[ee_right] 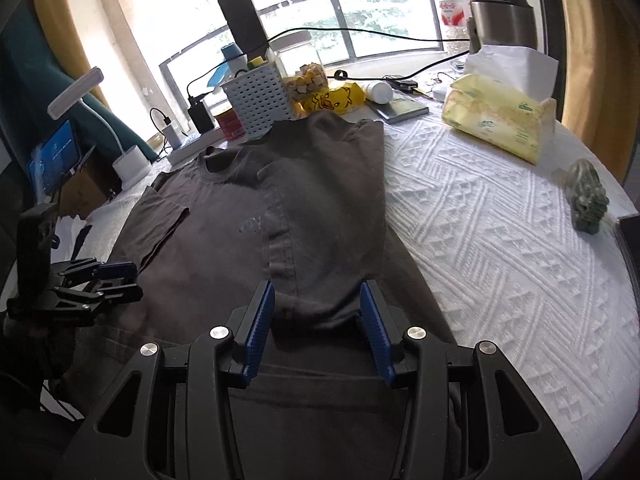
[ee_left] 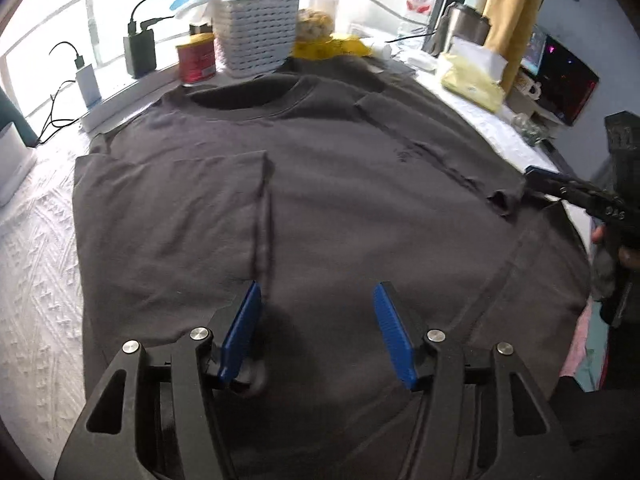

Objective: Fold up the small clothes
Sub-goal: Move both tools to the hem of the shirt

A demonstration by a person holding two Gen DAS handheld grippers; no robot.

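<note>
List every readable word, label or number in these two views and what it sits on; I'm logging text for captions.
None reads clearly.
Red can: label blurred.
Water bottle: red label, characters too small.
Yellow tissue pack: green print, illegible.
Yellow bag: only a cartoon drawing.
Blue screen: text too small.
Dark T-shirt: faint mark, unreadable.
</note>
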